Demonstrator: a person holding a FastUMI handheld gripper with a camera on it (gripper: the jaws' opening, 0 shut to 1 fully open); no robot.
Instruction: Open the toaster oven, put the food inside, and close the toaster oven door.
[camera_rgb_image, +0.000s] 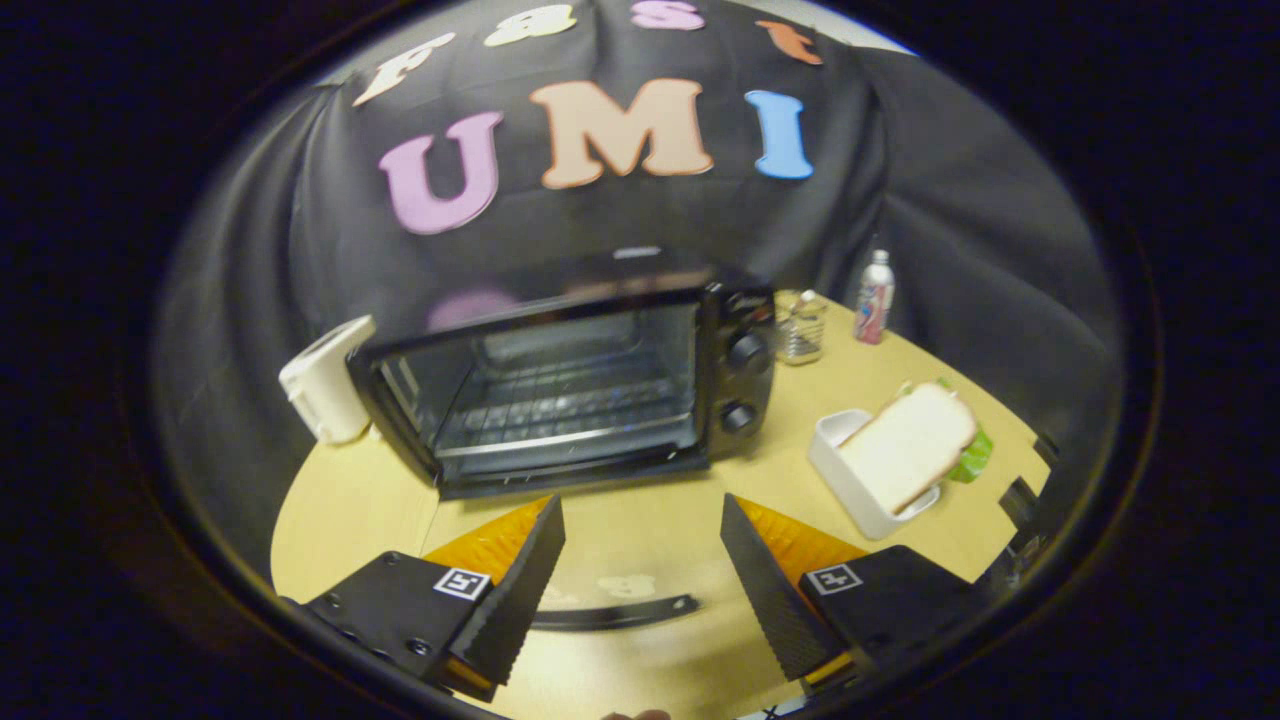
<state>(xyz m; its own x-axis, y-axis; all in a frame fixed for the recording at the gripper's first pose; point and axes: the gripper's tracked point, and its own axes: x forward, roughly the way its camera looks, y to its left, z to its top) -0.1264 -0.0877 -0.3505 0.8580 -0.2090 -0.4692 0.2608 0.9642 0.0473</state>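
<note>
On the counter (640, 540), the toaster oven (570, 385) sits shut; the gripper (640, 520) gapes empty. Pulling its handle might drag the oven forward.

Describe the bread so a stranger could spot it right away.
Find the black toaster oven on the wooden table. Right of it, beyond the open tool, sits a white container. The bread is the pale slice leaning across it.

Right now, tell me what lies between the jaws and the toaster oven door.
In the gripper view, only bare wooden table lies between the open gripper and the closed toaster oven door. The sandwich sits off to the side in its white tray.
</note>
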